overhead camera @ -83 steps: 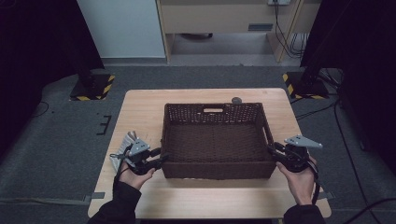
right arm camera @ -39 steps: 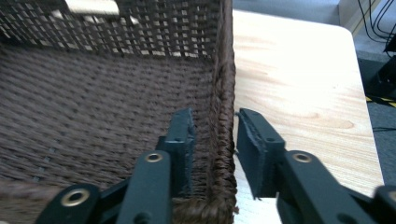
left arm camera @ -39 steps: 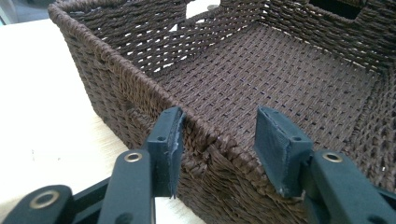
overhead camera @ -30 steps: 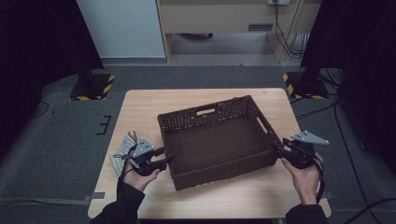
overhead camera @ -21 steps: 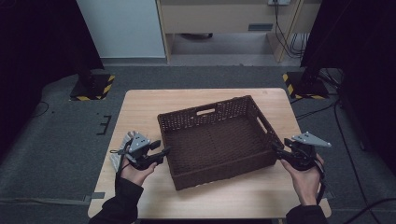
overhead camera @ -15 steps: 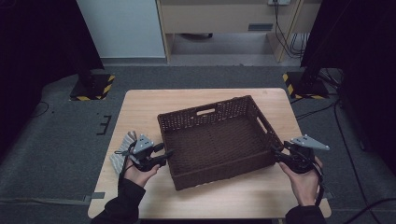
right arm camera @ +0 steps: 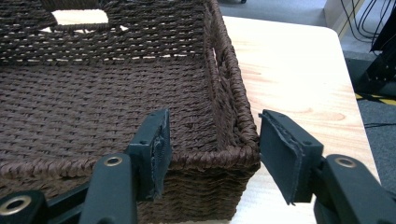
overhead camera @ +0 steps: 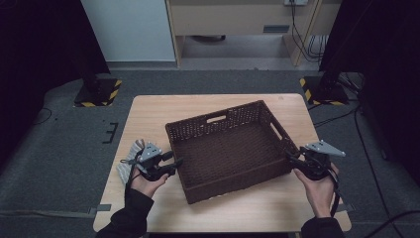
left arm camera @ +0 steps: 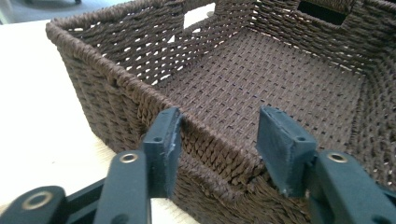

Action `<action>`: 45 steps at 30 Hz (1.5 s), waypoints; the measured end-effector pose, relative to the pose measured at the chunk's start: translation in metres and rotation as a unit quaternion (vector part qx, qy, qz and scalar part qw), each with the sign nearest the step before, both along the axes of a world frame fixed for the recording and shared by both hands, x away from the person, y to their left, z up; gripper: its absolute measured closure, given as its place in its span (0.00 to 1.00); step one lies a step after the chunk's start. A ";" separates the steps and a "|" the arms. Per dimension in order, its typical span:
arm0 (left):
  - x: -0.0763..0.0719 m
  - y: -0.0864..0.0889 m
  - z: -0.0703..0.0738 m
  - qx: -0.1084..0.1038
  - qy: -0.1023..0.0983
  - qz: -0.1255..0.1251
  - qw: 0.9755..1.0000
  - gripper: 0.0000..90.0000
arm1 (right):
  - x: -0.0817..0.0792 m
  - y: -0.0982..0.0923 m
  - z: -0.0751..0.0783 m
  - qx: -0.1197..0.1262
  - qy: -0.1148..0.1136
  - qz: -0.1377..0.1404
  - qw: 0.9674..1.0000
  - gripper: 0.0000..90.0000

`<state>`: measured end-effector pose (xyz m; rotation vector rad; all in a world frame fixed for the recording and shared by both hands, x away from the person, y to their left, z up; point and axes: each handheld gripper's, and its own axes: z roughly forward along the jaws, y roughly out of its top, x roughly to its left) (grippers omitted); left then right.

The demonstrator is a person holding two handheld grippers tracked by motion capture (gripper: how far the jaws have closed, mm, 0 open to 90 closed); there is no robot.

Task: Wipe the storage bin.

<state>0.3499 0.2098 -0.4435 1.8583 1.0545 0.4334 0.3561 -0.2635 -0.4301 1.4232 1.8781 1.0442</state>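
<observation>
- Our left gripper (left arm camera: 217, 140) straddles the basket (overhead camera: 228, 148) rim, jaws just opened, released.
- Our right gripper (right arm camera: 212, 144) likewise at the near-right corner, unclenched.

Grey carpet floor (overhead camera: 59, 148), pale wall panel (overhead camera: 126, 29) — wooden cabinet (overhead camera: 237, 17) (cables beside), dim light

I'm seeing the basket (overhead camera: 233, 148) sitting skewed mid-table (overhead camera: 163, 106), its woven walls blocking any level pass. Its open inside is lying free from above. Bare wood is running behind the basket and in front of it. A grey cloth (overhead camera: 128, 163) is lying just left of the basket.
</observation>
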 end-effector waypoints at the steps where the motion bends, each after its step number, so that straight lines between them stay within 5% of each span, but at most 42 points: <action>1: -0.002 -0.001 0.000 -0.001 0.000 0.000 1.000 0.54 | 0.001 0.000 0.000 0.001 0.000 -0.001 1.000 0.49; 6: -0.009 -0.003 0.000 -0.002 0.000 0.001 1.000 0.54 | 0.006 -0.002 0.000 0.000 -0.007 0.001 1.000 0.47; 15: -0.018 -0.008 0.000 0.001 -0.006 -0.005 1.000 0.53 | -0.008 0.000 0.004 0.017 -0.012 0.011 1.000 0.41; 22: -0.008 0.001 0.012 -0.003 -0.012 0.003 1.000 0.51 | -0.001 0.005 -0.002 0.017 0.002 0.011 1.000 0.40; 27: 0.000 0.004 0.005 -0.001 -0.001 0.005 1.000 0.49 | 0.006 0.003 -0.004 0.021 0.005 0.003 1.000 0.41; 36: -0.004 -0.001 0.001 -0.005 -0.003 0.004 1.000 0.49 | 0.003 0.014 0.003 0.031 -0.009 0.012 0.999 0.37; 45: -0.007 0.000 0.009 -0.004 -0.004 -0.003 1.000 0.53 | 0.008 0.031 -0.006 0.024 -0.003 0.021 0.999 0.34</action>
